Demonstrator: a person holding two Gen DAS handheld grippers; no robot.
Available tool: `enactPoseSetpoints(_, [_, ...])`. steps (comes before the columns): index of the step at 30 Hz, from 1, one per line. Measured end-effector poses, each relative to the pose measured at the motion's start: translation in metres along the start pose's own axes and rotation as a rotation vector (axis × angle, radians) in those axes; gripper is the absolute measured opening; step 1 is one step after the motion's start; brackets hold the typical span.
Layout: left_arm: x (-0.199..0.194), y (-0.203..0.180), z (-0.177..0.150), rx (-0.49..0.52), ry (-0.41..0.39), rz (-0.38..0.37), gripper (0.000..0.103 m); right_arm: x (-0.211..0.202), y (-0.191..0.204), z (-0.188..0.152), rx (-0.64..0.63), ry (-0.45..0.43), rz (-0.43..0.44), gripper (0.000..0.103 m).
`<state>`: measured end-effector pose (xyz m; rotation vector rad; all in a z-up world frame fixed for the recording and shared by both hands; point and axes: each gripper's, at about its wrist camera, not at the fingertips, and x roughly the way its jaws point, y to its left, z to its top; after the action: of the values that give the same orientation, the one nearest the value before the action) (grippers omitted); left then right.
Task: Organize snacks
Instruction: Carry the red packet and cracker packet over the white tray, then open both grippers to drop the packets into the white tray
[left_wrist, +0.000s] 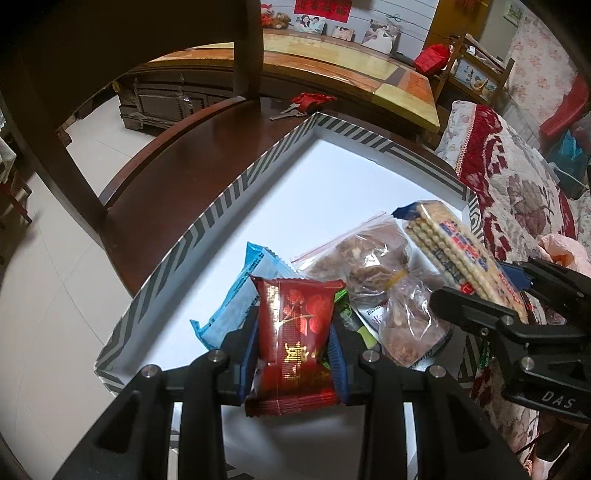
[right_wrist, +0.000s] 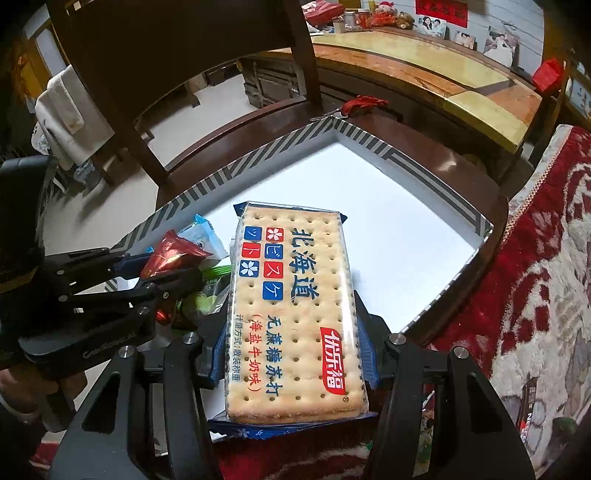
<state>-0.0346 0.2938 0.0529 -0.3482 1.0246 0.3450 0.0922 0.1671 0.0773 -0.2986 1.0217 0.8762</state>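
The clear-wrapped rectangular cracker pack (right_wrist: 295, 314) reads "北海道", with a red "优乐福" badge at five o'clock. The black plastic gripper body (left_wrist: 546, 384) at three o'clock reads "DAS".

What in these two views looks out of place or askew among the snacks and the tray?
The snacks lie heaped and overlapping in one corner of the striped tray, leaving most of its white floor bare. Nothing looks spilled or torn.

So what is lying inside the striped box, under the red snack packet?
Under the red snack packet in the striped box: a light blue packet, a green wrapper and clear bags of brown snacks. Their lower parts are covered.
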Motion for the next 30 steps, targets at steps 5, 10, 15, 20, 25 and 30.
enactPoseSetpoints(5, [0.000,0.000,-0.002,0.002,-0.007,0.017,0.036,0.010,0.003,0.006,-0.007,0.020,-0.007,0.054])
enactPoseSetpoints(10, [-0.001,0.000,-0.003,-0.003,-0.011,0.028,0.037,0.020,0.005,0.008,-0.010,0.035,-0.007,0.055])
enactPoseSetpoints(15, [-0.001,-0.002,-0.005,-0.003,-0.015,0.038,0.039,0.024,0.007,0.007,-0.015,0.048,0.002,0.055])
enactPoseSetpoints(20, [-0.004,-0.002,-0.006,-0.005,-0.019,0.049,0.049,0.023,0.008,0.008,-0.024,0.055,-0.007,0.056])
enactPoseSetpoints(25, [-0.008,-0.003,-0.007,-0.003,-0.030,0.059,0.062,0.019,0.007,0.007,-0.014,0.052,-0.010,0.057])
enactPoseSetpoints(30, [-0.014,-0.003,-0.008,-0.005,-0.040,0.064,0.069,0.011,0.010,0.004,-0.019,0.042,-0.018,0.057])
